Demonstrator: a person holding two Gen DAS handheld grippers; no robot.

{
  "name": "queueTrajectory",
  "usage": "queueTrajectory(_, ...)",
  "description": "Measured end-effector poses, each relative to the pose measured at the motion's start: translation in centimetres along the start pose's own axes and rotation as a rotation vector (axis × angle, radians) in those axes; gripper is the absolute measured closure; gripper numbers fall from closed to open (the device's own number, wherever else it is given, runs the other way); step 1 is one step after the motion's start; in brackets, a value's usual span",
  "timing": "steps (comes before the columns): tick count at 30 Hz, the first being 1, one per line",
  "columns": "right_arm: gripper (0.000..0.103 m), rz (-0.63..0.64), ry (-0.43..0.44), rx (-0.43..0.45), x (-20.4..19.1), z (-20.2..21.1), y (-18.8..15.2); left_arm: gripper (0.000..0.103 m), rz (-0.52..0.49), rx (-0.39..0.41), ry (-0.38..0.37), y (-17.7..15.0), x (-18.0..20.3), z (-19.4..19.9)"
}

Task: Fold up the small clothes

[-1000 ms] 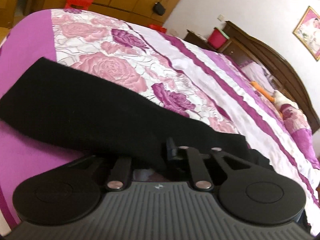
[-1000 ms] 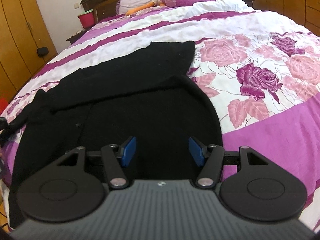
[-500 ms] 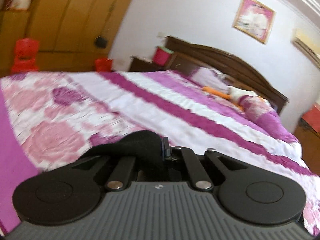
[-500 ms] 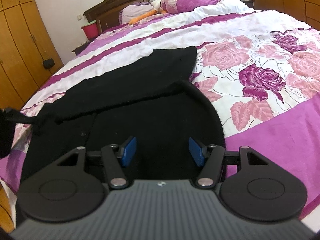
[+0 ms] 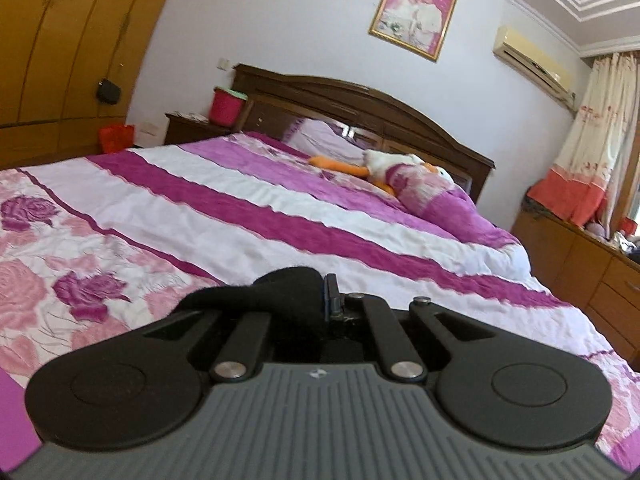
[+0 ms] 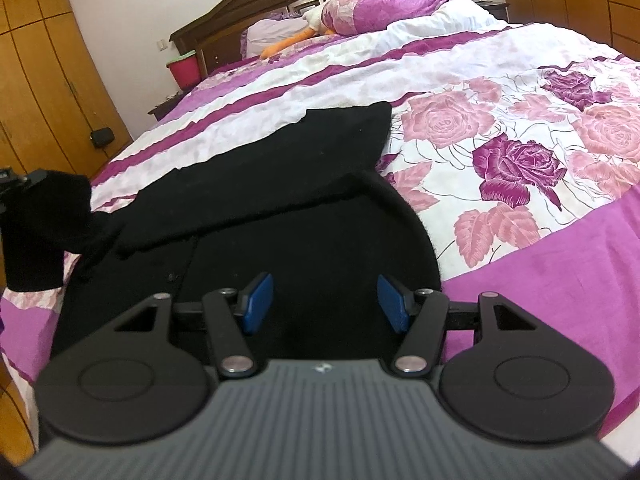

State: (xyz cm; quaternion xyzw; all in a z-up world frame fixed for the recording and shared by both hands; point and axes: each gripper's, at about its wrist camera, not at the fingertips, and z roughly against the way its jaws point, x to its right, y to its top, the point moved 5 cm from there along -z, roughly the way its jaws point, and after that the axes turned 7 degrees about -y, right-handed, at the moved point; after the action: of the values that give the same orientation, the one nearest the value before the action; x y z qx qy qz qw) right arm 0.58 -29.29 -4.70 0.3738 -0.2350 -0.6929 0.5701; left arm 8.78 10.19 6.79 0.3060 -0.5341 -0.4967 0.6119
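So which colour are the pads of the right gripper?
Blue pads, clearest in the right wrist view.

Left hand-held gripper (image 5: 326, 294) clamps black garment (image 5: 280, 292) — above bedspread (image 5: 240, 216).

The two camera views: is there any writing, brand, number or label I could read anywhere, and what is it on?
No readable words or numbers in either view.
Small pale emblem on each gripper body: a mark, no letters legible.
Framed picture on the wall: a photo, no caption visible.
Air conditioner: any badge is too small to read.
Black garment: no label visible.
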Motion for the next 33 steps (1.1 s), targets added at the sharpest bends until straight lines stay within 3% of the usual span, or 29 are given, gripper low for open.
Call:
queueTrajectory(11, 0.042, -0.010, -0.010, 0.012, 0.5, 0.2, 0.0, 0.098, -0.103, -0.069, -0.063, -1.9, 5.8, -4.2)
queueTrajectory(18, 0.042, -0.014, -0.027, 0.002, 1.2, -0.1, -0.2, 0.098, -0.180, -0.211, -0.096, -7.7, 9.0, -8.8)
queueTrajectory(28, 0.043, -0.011, -0.030, -0.014, 1.7, -1.2, -0.8, 0.096, -0.220, -0.385, -0.064, -13.6, 8.9, -11.6)
queueTrajectory(32, 0.043, -0.011, -0.030, -0.015, 1.8, -1.3, -0.8, 0.082, -0.229, -0.412, -0.080, -13.8, 9.0, -10.1)
queueTrajectory(33, 0.043, -0.009, -0.031, -0.014, 1.7, -1.3, -0.8, 0.074, -0.231, -0.423, -0.085, -13.7, 8.9, -9.6)
